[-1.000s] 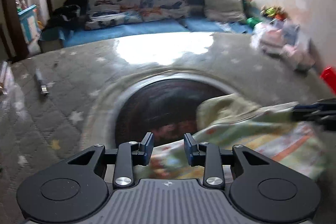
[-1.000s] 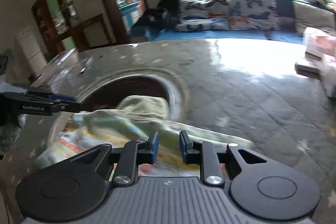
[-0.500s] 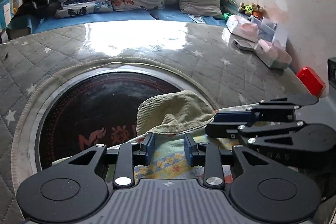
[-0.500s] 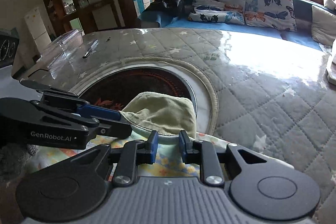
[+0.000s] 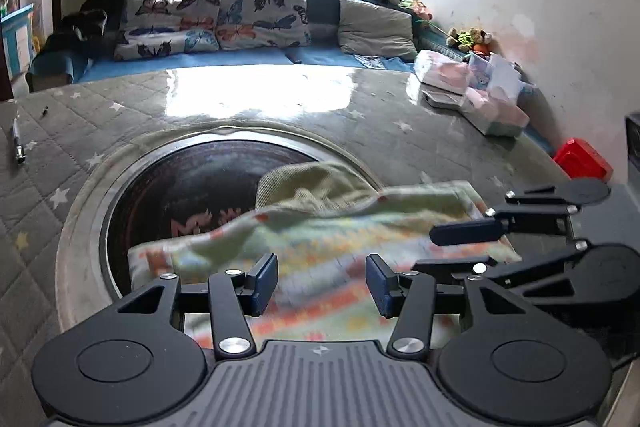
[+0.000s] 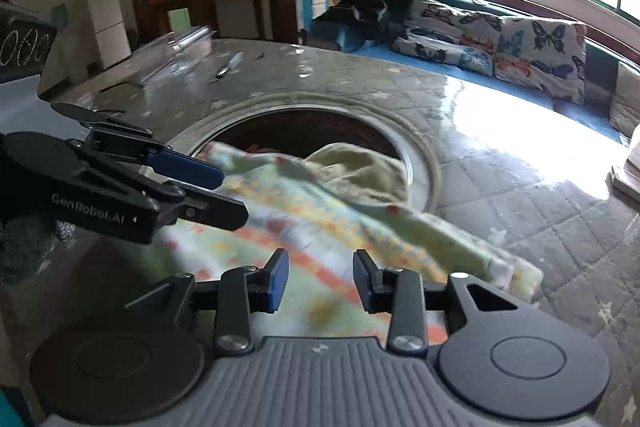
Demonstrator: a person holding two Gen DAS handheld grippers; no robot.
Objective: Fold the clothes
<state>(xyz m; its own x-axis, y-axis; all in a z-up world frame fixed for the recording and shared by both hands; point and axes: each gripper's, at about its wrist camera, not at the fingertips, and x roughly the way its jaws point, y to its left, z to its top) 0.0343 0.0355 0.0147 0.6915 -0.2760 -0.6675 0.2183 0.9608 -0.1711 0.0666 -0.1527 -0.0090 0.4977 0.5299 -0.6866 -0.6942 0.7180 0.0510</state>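
Your left gripper (image 5: 321, 281) is opening, fingers (image 5: 264, 277) apart, nothing pinched. The patterned garment (image 5: 320, 239) lies below them on the quilted bench (image 5: 280, 123), partly over its dark round inset (image 5: 192, 183). Your right gripper (image 6: 321, 277) is opening too, fingers clear of the cloth, which is blurred. A green corduroy piece (image 6: 360, 167) sits under the garment's far edge.

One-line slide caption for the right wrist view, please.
Right tool opening above the patterned garment on the quilted table; left tool alongside.
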